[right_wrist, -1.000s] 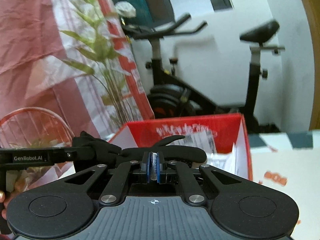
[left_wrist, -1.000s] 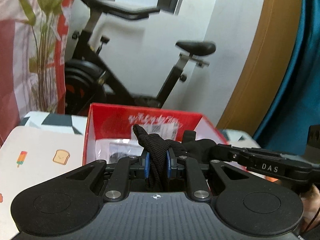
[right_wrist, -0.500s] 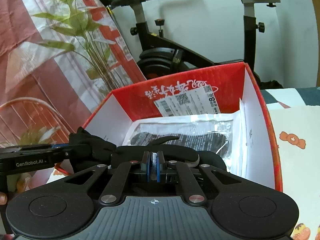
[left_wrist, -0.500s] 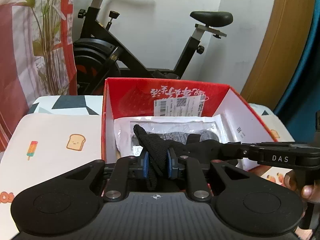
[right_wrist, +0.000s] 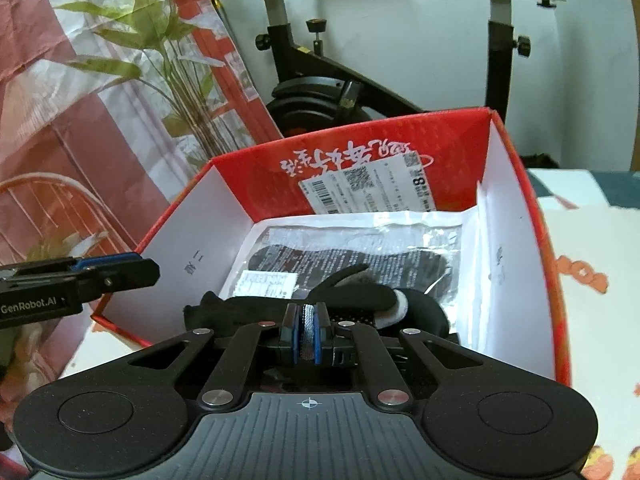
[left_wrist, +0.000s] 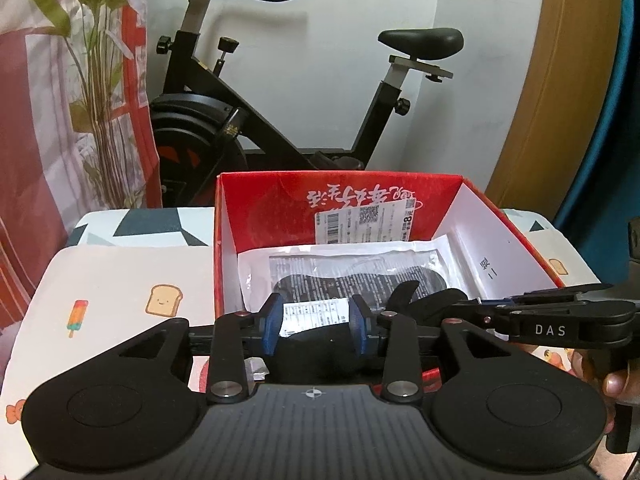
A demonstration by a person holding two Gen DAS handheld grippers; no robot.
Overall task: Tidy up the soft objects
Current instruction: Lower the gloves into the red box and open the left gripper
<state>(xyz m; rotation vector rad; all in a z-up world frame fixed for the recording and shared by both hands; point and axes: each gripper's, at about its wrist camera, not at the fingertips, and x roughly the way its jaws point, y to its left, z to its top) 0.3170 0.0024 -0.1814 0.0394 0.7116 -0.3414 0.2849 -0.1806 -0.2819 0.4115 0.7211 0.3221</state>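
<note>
A black knit glove (right_wrist: 340,300) hangs over the near end of an open red box (right_wrist: 360,152), above a clear plastic bag (right_wrist: 360,248) with a dark item inside. My right gripper (right_wrist: 308,334) is shut on a fold of the glove; from the left wrist it reaches in from the right (left_wrist: 476,306). My left gripper (left_wrist: 315,320) is opening: its blue pads (left_wrist: 272,322) stand apart and do not press the glove (left_wrist: 316,346) sagging below them. Seen from the right wrist, the left gripper (right_wrist: 136,270) sits at the box's left wall.
The red box (left_wrist: 360,200) stands on a cloth printed with toast (left_wrist: 164,300) and a popsicle. An exercise bike (left_wrist: 224,128) stands behind it, a red plant-print curtain (left_wrist: 60,100) at the left. A person's fingers (left_wrist: 616,384) hold the right handle.
Both grippers tipped down over the red box. The left jaws, shut on the glove before, have spread and let it go. The right jaws stay shut on it.
</note>
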